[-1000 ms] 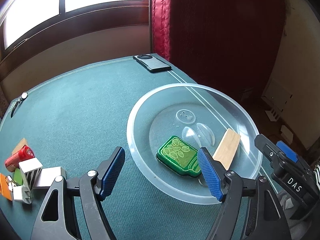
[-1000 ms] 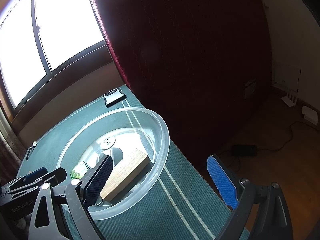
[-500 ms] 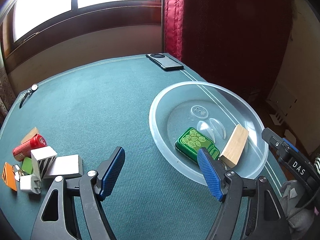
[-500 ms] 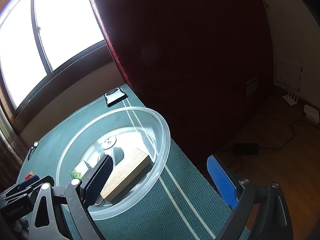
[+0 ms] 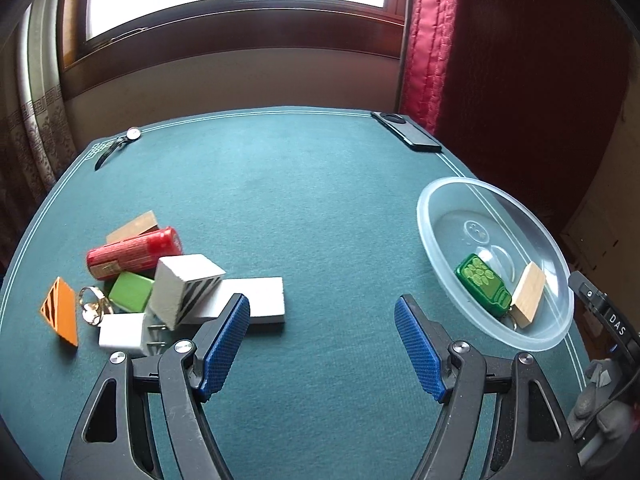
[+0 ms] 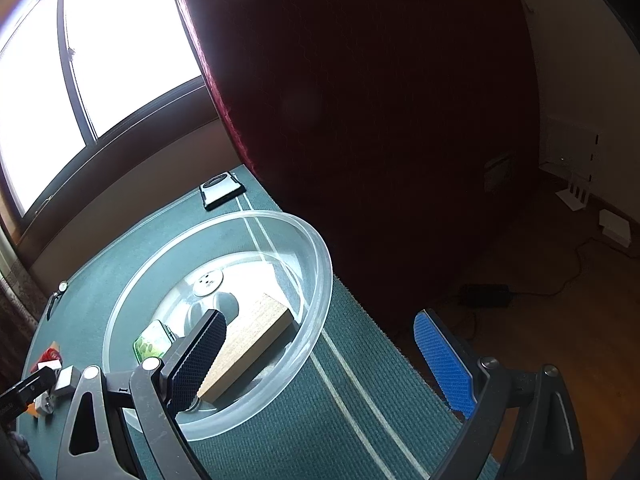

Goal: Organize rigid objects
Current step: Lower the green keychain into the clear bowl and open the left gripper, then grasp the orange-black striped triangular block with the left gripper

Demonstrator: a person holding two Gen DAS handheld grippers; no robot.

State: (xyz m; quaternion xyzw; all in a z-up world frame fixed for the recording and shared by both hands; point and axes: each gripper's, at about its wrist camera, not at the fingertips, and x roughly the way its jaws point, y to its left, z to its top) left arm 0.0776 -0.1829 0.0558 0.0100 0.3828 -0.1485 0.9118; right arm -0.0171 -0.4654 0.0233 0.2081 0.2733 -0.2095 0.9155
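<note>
My left gripper (image 5: 320,346) is open over bare green felt, nothing between its blue pads. Just left of it lies a pile: a red can (image 5: 134,254), a white block with black stripes (image 5: 186,286), a flat white block (image 5: 256,300), a green block (image 5: 130,290), an orange striped wedge (image 5: 60,316), a white plug (image 5: 122,334) and a wooden block (image 5: 134,226). At the right, a clear bowl (image 5: 448,240) holds a green case (image 5: 482,284) and a wooden block (image 5: 530,300). My right gripper (image 6: 320,360) hangs open at the bowl (image 6: 324,276), one finger over its inside, the other past the table edge.
A black phone (image 5: 406,132) lies at the far right corner of the table, a wristwatch (image 5: 118,144) at the far left. A key ring (image 5: 92,308) sits in the pile. A red curtain (image 5: 428,40) hangs behind the table's right side, with floor and cables below.
My left gripper has swung left, away from the bowl and toward the pile, still open. The right gripper has stayed where it was.
</note>
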